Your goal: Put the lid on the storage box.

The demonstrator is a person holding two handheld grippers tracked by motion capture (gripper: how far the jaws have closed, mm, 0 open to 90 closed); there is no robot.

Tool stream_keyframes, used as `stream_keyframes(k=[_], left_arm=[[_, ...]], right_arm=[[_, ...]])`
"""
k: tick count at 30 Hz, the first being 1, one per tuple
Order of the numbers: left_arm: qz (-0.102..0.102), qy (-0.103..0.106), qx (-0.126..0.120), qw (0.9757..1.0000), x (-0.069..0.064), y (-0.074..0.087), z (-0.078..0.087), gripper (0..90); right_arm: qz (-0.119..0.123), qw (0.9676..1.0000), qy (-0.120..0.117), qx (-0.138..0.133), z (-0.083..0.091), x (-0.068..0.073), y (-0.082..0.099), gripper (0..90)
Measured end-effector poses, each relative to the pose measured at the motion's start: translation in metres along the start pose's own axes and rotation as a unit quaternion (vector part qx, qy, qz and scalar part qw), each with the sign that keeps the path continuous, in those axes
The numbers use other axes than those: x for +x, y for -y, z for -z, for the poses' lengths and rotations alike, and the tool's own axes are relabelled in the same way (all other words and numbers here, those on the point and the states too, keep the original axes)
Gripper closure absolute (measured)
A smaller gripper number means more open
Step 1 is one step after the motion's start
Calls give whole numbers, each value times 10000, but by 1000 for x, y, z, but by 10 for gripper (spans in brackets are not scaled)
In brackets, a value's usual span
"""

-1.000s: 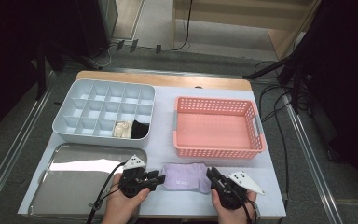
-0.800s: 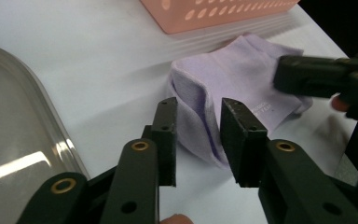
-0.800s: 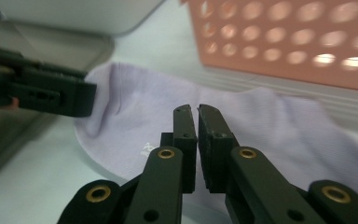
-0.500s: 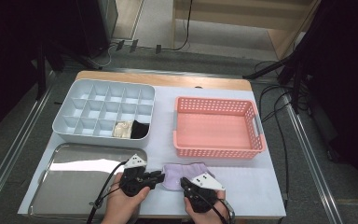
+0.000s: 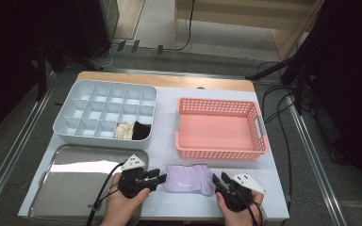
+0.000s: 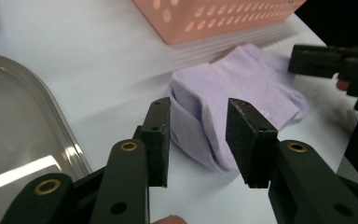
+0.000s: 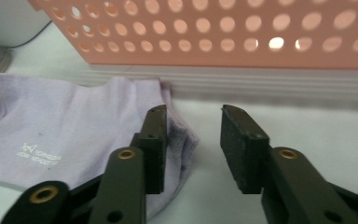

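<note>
A lilac sock [image 5: 188, 179] lies flat on the white table near its front edge, just in front of the pink basket [image 5: 217, 101]. My left gripper [image 5: 161, 179] is at the sock's left end. In the left gripper view the folded end of the sock [image 6: 214, 102] sits between the jaws of this gripper [image 6: 200, 107], which have just been opening; the pads do not press it. My right gripper [image 5: 220, 180] is at the sock's right end. Its jaws have also just been opening, and the gripper [image 7: 193, 114] now stands open. One pad hangs over the sock's edge [image 7: 74, 126], with bare table in the gap.
A pale blue compartment box [image 5: 104, 94] stands at the back left, with a cream item [image 5: 124, 130] and a black item [image 5: 141, 131] in two front cells. A steel tray [image 5: 75, 183] lies at the front left, close to my left hand. Cables trail off the table's right side.
The right gripper swung left over the sock half a second ago and has come back to the sock's right end. Both pairs of jaws stand wider. The left hand stayed put.
</note>
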State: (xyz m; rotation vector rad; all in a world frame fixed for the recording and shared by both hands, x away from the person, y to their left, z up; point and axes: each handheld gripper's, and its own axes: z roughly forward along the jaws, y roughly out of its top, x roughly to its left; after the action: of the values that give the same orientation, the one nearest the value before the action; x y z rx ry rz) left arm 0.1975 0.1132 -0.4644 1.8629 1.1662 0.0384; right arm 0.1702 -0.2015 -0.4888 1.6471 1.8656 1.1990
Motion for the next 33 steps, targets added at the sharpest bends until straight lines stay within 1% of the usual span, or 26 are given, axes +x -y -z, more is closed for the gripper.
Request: stream_keyframes(k=[1, 2, 3, 4, 6, 7, 8, 9, 10, 13, 15, 16, 17, 19, 21, 22, 23, 27, 28, 30, 31, 32, 33], left_arm=[[-6, -3, -8, 10000, 0, -1, 1, 626], [-32, -5, -20, 10000, 0, -1, 1, 649], [-43, 14, -30, 10000, 0, -1, 2, 675], [-68, 50, -11, 10000, 0, -2, 3, 724], [-152, 27, 18, 9999, -1, -2, 3, 785], [-172, 14, -10, 9999, -2, -2, 4, 821], [-207, 30, -22, 9998, -2, -2, 4, 833], [-228, 23, -33, 9997, -3, -2, 5, 839], [-256, 2, -69, 9996, -5, -2, 6, 840], [-316, 81, -133, 9994, -8, -5, 9, 846], [-365, 148, -131, 9991, -11, -6, 9, 854], [-398, 173, -110, 9990, -12, -6, 8, 858], [-411, 167, -72, 9990, -13, -5, 7, 862], [-426, 169, 8, 9989, -12, -4, 4, 876], [-386, 169, 15, 9991, -11, -3, 4, 877], [-394, 176, 20, 9991, -10, -2, 5, 875], [-390, 163, 12, 9991, -8, -2, 6, 874], [-244, 186, -92, 9995, -1, -3, 14, 870], [-216, 156, -112, 9996, 1, -3, 15, 870], [-202, 154, -112, 9996, 3, -2, 16, 867], [-197, 147, -105, 9996, 3, -2, 16, 864], [-190, 146, -102, 9997, 3, -1, 16, 859], [-187, 133, -96, 9997, 4, 0, 15, 854]], right_arm=[[-73, 9999, -84, 31, -2, -1, 1, 604], [-161, 9997, -151, 138, -5, -2, 3, 602], [-163, 9996, -169, 157, -7, -1, 4, 599], [-117, 9997, -165, 129, -7, 0, 4, 612], [-155, 9994, -225, 233, -7, 2, 4, 717], [-207, 9989, -296, 301, -7, 3, 4, 779], [-252, 9983, -353, 376, -7, 3, 3, 803], [-255, 9982, -346, 410, -6, 4, 2, 815], [-252, 9983, -347, 404, -5, 5, 0, 819], [-271, 9982, -445, 289, 1, 10, -5, 820], [-273, 9978, -568, 182, 6, 14, -9, 820], [-286, 9972, -675, 120, 8, 17, -11, 819], [-251, 9966, -782, 75, 10, 21, -13, 819], [-145, 9957, -913, 48, 10, 31, -16, 818], [-68, 9947, -1024, 56, 8, 44, -17, 815], [14, 9940, -1090, 54, 5, 51, -17, 815], [23, 9937, -1120, 81, 4, 56, -17, 815], [226, 9912, -1294, 127, -6, 81, -15, 813], [309, 9908, -1310, 147, -8, 88, -14, 813], [400, 9893, -1394, 162, -14, 100, -11, 808], [461, 9882, -1446, 213, -17, 105, -9, 801], [553, 9869, -1495, 269, -22, 111, -6, 773], [618, 9854, -1555, 303, -24, 114, -5, 734]])
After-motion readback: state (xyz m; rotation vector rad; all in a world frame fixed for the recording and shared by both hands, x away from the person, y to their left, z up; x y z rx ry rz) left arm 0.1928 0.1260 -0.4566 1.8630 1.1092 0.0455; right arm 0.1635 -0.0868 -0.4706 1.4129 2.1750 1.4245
